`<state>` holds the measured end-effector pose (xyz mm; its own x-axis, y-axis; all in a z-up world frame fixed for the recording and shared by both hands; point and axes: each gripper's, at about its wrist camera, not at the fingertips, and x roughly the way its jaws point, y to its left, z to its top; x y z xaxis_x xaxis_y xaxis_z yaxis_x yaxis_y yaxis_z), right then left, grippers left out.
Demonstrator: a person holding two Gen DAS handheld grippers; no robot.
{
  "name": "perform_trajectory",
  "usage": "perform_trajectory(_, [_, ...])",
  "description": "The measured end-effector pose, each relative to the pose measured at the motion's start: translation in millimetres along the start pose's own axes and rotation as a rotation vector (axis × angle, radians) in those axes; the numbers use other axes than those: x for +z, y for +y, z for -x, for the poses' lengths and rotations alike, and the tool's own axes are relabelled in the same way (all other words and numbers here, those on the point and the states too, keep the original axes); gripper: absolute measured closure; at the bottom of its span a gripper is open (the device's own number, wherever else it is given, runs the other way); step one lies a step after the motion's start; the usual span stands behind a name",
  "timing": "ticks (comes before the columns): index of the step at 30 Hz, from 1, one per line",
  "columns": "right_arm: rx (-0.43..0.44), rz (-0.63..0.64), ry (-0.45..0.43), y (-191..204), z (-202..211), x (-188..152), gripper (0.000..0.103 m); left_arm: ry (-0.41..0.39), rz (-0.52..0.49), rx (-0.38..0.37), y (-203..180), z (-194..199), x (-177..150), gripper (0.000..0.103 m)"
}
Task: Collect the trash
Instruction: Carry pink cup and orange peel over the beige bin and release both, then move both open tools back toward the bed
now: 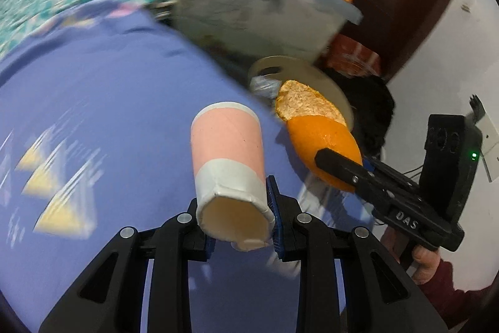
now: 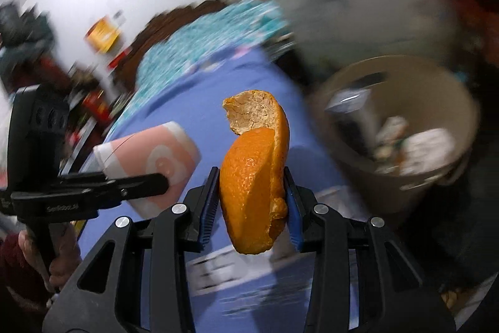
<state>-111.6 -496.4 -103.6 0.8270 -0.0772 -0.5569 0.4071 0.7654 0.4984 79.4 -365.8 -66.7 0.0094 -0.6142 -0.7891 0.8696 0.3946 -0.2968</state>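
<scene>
Lavender bedspread (image 1: 103,77) fills the ground beneath both of your grippers, its far edge giving way to a teal patterned cover and a blurred clear storage box (image 1: 249,11). Your left gripper (image 1: 240,227) is clamped narrow on the crushed end of a pink-and-white paper cup (image 1: 227,158), which juts forward from the jaws over the spread. Your right gripper (image 2: 252,186) pinches an orange peel (image 2: 255,173) between its blue pads, the pithy end curling up and away. Both pieces of trash look lifted clear and in carriage; the step in hand reads as the haul to the beige waste bin (image 2: 449,173) off the bed's right edge. Next you would need each load above the bin's open mouth before letting the jaws part. Only the right wrist view looks down into the bin, showing wrappers and packets already inside; the left wrist view catches merely its rim behind the peel, but does show your right hand (image 1: 424,264) and dark red sleeve on the handle.
</scene>
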Motion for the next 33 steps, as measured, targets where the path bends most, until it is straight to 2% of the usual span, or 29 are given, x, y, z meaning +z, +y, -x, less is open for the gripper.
perform_trajectory(4, [-0.091,-0.113,-0.062,-60,7,27,0.059,0.035,-0.064,-0.078,-41,-47,50,0.075])
perform_trajectory(5, [-0.116,-0.137,-0.077,-72,6,33,0.052,0.044,-0.073,-0.097,-50,-59,62,0.072])
perform_trajectory(7, [-0.150,-0.174,-0.094,-89,4,39,0.038,0.056,-0.081,-0.134,-66,-82,82,0.052])
perform_trajectory(8, [-0.174,-0.206,-0.115,-98,7,41,0.032,0.062,-0.081,-0.133,-71,-91,89,0.030])
perform_trajectory(10, [-0.165,-0.226,-0.167,-103,18,39,0.032,0.052,-0.062,-0.103,-74,-104,95,0.030])
perform_trajectory(12, [-0.172,-0.213,-0.196,-97,27,34,0.032,0.067,-0.044,-0.120,-71,-105,91,0.031])
perform_trajectory(15, [-0.138,-0.205,-0.200,-83,34,22,0.033,0.058,-0.052,-0.089,-60,-93,73,0.036])
perform_trajectory(22, [0.040,-0.179,-0.092,-32,15,4,0.033,0.062,-0.024,0.016,-14,-39,10,0.039])
perform_trajectory(25, [0.074,-0.151,-0.055,-11,5,-1,0.033,0.046,-0.016,0.087,7,-5,-27,0.039])
perform_trajectory(26, [0.108,-0.113,-0.008,14,-7,-8,0.033,0.038,-0.008,0.108,15,8,-40,0.039])
perform_trajectory(29, [0.136,-0.082,0.029,35,-16,-15,0.032,0.010,0.031,0.173,41,46,-77,0.039])
perform_trajectory(31, [0.183,-0.012,0.089,77,-30,-27,0.032,-0.013,0.069,0.222,55,70,-101,0.039])
perform_trajectory(33, [0.211,0.023,0.122,101,-38,-34,0.032,-0.035,0.121,0.263,72,94,-123,0.039])
